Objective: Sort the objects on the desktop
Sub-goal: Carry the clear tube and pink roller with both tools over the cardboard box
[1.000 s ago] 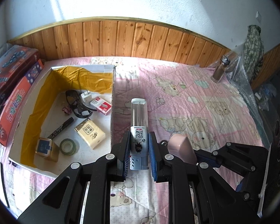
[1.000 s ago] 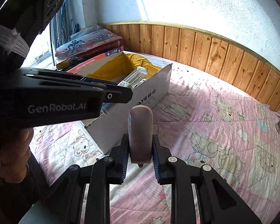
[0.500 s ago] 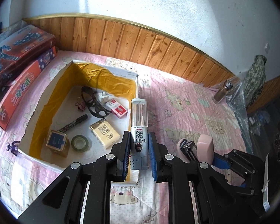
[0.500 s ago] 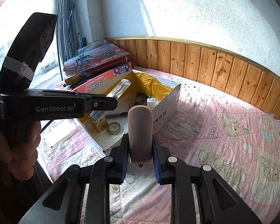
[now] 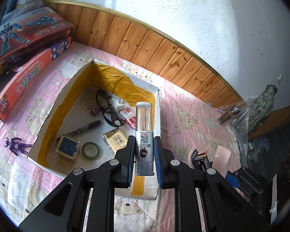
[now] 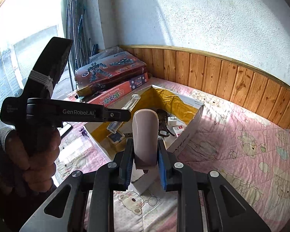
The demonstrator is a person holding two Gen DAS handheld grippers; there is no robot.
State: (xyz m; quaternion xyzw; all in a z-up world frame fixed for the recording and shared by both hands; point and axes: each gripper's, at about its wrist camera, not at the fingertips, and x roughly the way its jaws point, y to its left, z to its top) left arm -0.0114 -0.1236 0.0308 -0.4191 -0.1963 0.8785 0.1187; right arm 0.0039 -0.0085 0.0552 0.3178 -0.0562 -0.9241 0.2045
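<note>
My left gripper (image 5: 144, 161) is shut on a clear toothpick tube (image 5: 144, 123) with a silver labelled base, held above the near right corner of an open white box (image 5: 157, 114) lined with yellow tape. My right gripper (image 6: 145, 159) is shut on a pale pink stapler (image 6: 145, 135), held above the box's near corner; the stapler also shows in the left wrist view (image 5: 221, 160). The left gripper and tube show in the right wrist view (image 6: 123, 114). Inside the box lie black glasses (image 5: 108, 110), a marker (image 5: 83, 128), a tape roll (image 5: 90, 150) and small packs.
Toy boxes (image 5: 27, 38) are stacked at the far left on the pink quilt (image 5: 193, 119). A purple figure (image 5: 17, 145) lies left of the box. A small bottle (image 5: 228, 114) and bubble wrap sit at the right. A wood-panelled wall runs behind.
Both grippers have risen and moved toward the box with their objects still held. The view now looks further down into the box.
</note>
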